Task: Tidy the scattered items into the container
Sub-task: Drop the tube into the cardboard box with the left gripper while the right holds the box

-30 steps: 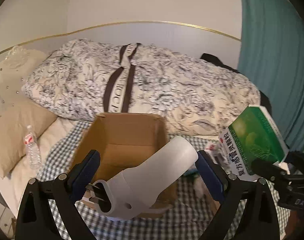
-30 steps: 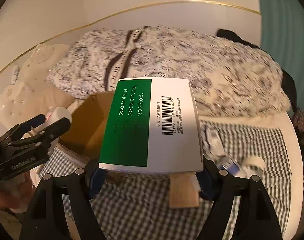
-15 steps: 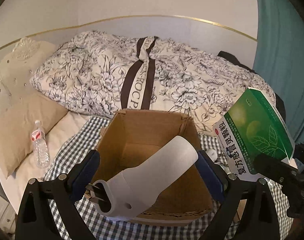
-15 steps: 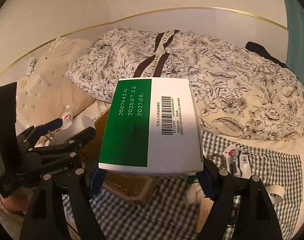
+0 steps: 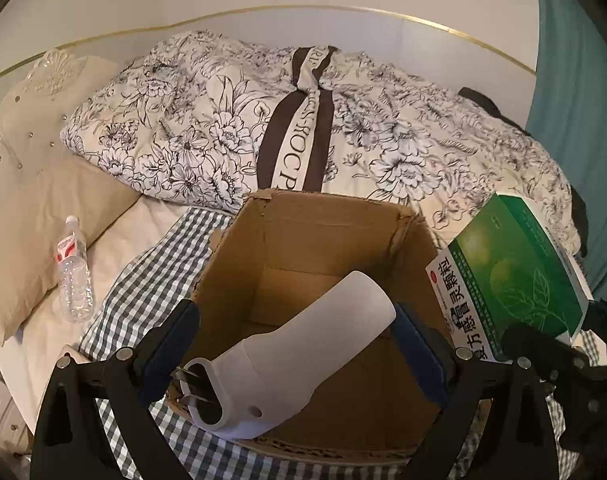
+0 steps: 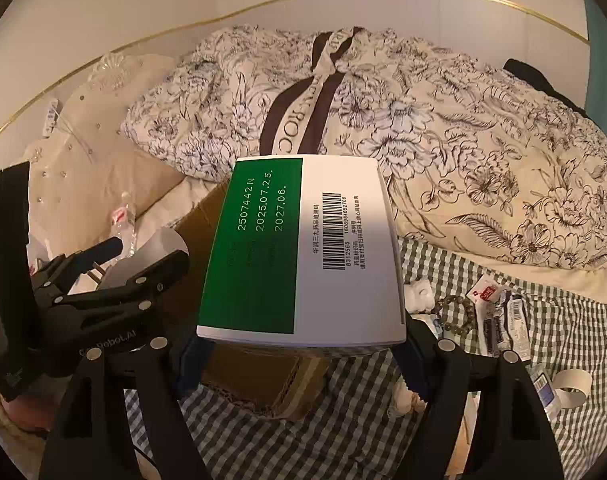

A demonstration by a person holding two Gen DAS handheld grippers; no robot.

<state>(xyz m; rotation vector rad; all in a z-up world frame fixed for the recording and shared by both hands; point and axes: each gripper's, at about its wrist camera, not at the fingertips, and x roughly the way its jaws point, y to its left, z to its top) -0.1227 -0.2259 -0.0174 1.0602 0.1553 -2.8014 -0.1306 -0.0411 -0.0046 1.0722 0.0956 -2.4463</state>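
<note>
On the far left a clear water bottle (image 5: 74,276) lies on the bed beside a beige pillow (image 5: 31,216), well apart from the work; it looks light, smooth and round, so likely to roll and best pinched across its middle. Next, the left gripper (image 5: 293,350) is clamped on a white plug-in device (image 5: 287,356), its 2 metal prongs pointing back toward the camera; the jaws press on its sides and it hangs tilted above the open cardboard box (image 5: 323,216), which sits on the checked cloth (image 5: 143,284). The device looks like rigid, smooth plastic, probably light; I judge the hold across the body sound, though the rounded shell could slip if the squeeze eases. To the right, the right gripper (image 6: 299,344) is clamped on a green and white medicine box (image 6: 303,248), held by its 2 side faces near the box's right rim; it is thin card, light and stiff, but likely to dent under a hard squeeze, so flat faces near an edge suit it best. Further right, on the cloth, lie a bead bracelet (image 6: 457,314), several small sachets (image 6: 503,320) and a small white item (image 6: 419,294), all outside the box; the bracelet is loose and would drape, the sachets are flat and likely hard to pinch.
</note>
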